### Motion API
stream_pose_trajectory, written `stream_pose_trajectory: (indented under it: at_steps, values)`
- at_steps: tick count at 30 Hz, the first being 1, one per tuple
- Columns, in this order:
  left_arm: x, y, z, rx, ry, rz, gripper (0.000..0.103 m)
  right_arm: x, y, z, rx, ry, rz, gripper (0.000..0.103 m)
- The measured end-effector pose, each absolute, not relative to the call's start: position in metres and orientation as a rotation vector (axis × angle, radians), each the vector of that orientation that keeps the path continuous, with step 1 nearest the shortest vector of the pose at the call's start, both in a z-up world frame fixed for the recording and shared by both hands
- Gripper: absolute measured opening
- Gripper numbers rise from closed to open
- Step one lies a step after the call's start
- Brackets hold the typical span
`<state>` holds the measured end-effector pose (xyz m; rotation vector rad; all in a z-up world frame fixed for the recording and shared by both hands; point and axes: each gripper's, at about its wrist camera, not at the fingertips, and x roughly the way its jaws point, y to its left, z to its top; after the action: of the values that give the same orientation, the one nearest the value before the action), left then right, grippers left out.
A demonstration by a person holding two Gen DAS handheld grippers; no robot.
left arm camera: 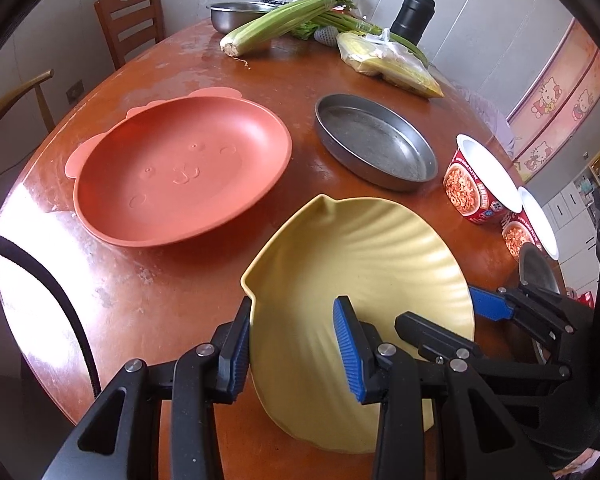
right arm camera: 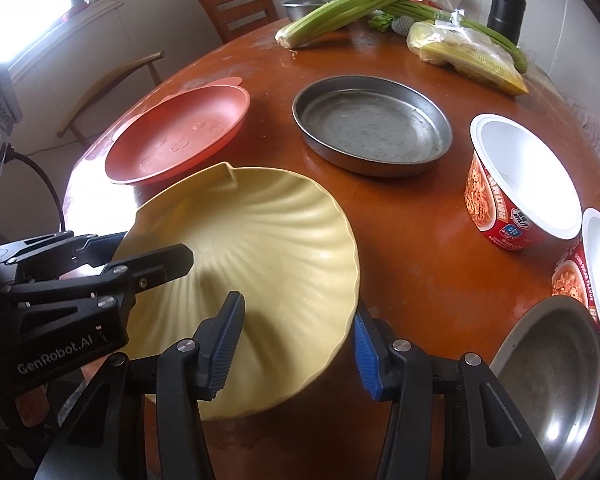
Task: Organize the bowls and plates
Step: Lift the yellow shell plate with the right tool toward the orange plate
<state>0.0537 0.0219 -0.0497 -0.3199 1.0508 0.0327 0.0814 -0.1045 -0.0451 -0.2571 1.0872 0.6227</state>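
both tools straddle my tilted yellow shell-shaped plastic plate [left arm camera: 364, 280]: left tool [left arm camera: 292, 344] and right tool [right arm camera: 296, 344] wide open, one finger inside its rim, one outside.

The shell-shaped plastic plate [left arm camera: 364, 280] is pale yellow with fan-like ribs. The bear-face plastic plate [left arm camera: 180, 168] is terracotta pink with a face pressed in relief. The round metal pan [left arm camera: 374, 140] is dull grey. The two instant-noodle paper bowls [right arm camera: 520, 184] are red outside with a noodle picture, white inside. The round wooden tabletop [left arm camera: 140, 280] is glossy reddish brown. Each hand-held gripper [left arm camera: 296, 344] is black with blue ribbed pads [left arm camera: 346, 344].
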Motion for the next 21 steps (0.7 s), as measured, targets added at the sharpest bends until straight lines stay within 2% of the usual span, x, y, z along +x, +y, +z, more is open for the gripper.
stream_pose_trajectory:
  at_steps: [21]
  values:
    - [0.054, 0.025, -0.024, -0.274, 1.011, 0.038, 0.039, 0.079, -0.107, -0.015, -0.219, 1.022, 0.634, 0.054]
